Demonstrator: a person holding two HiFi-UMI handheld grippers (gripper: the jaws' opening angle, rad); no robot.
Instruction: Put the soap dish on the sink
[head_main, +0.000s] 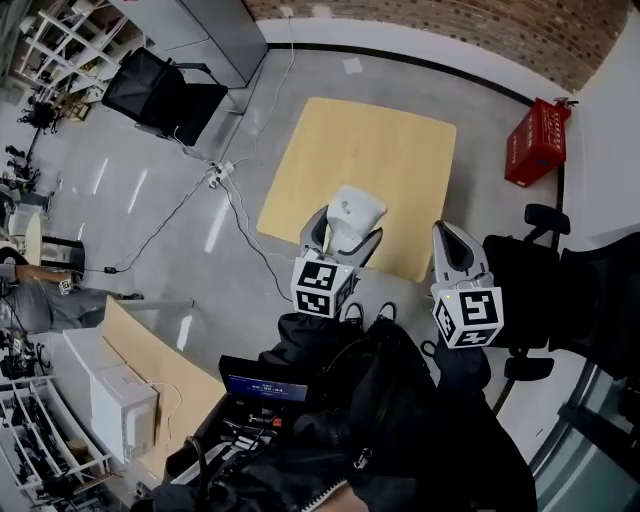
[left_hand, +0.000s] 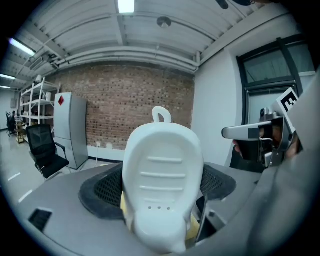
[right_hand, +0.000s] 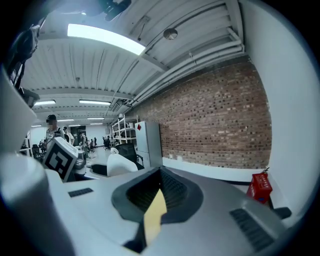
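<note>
The white soap dish (head_main: 354, 213) stands upright in my left gripper (head_main: 343, 240), which is shut on its lower end. In the left gripper view the soap dish (left_hand: 162, 180) fills the middle, with ribs, three small holes and a loop on top. My right gripper (head_main: 452, 248) hangs beside it to the right, shut with nothing between its jaws; the right gripper (right_hand: 159, 192) shows only a sliver of yellow table in its own view. Both are held above the near edge of a light wooden table (head_main: 360, 160). No sink is in view.
A red crate (head_main: 536, 140) stands by the far right wall. A black office chair (head_main: 160, 92) and a power strip with cables (head_main: 215, 178) are at the left. Another black chair (head_main: 545, 290) is close on the right. A desk with a white box (head_main: 123, 408) lies lower left.
</note>
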